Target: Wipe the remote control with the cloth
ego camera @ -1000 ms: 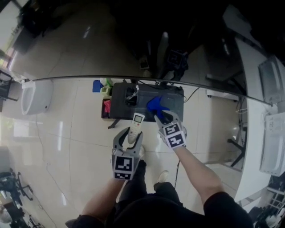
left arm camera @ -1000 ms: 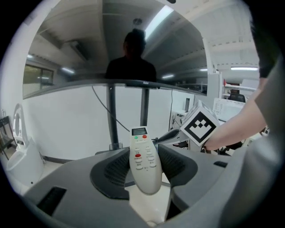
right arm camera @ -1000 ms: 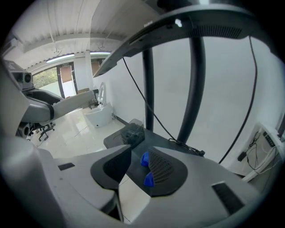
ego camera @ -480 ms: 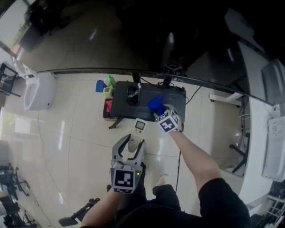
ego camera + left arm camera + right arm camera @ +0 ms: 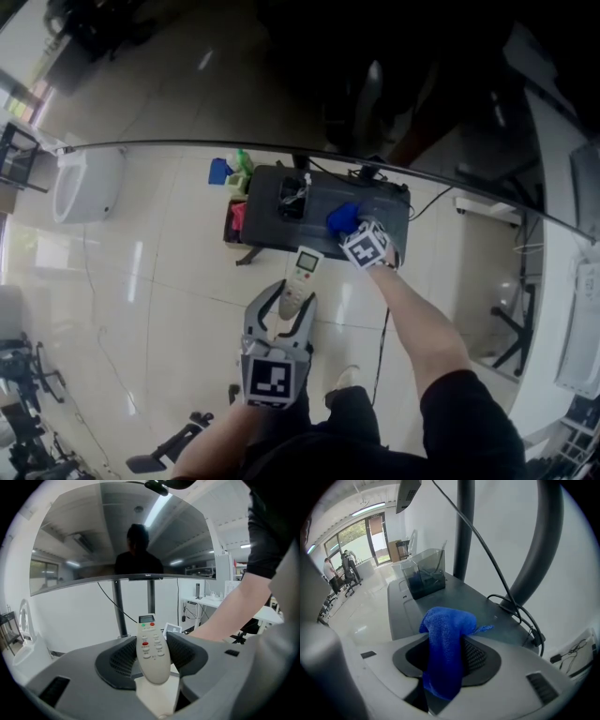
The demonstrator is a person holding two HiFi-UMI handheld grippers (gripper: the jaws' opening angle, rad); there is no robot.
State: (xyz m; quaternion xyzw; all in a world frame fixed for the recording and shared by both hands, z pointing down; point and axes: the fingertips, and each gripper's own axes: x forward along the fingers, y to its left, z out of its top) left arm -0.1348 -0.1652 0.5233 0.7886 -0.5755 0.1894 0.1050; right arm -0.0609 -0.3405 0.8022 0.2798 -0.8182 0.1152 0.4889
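A pale remote control (image 5: 301,278) (image 5: 152,651) with red and green buttons sticks out of my left gripper (image 5: 284,302) (image 5: 151,654), whose pads press on its lower half. It is held above the floor, in front of a dark low table (image 5: 323,192). My right gripper (image 5: 352,230) (image 5: 449,656) is over that table's right part, and its jaws are closing. A blue cloth (image 5: 341,217) (image 5: 445,644) stands bunched between its pads, one end hanging down behind them. Cloth and remote are apart.
A clear box (image 5: 293,197) (image 5: 424,573) sits on the table's left part. Black cables (image 5: 520,611) and a dark pole (image 5: 464,527) rise at its far side. On the tiled floor stand a white bin (image 5: 84,183) and blue and green items (image 5: 230,172).
My right gripper has carried the blue cloth away from the remote and out over the dark table. The left gripper has kept the remote and stayed near the person's body.
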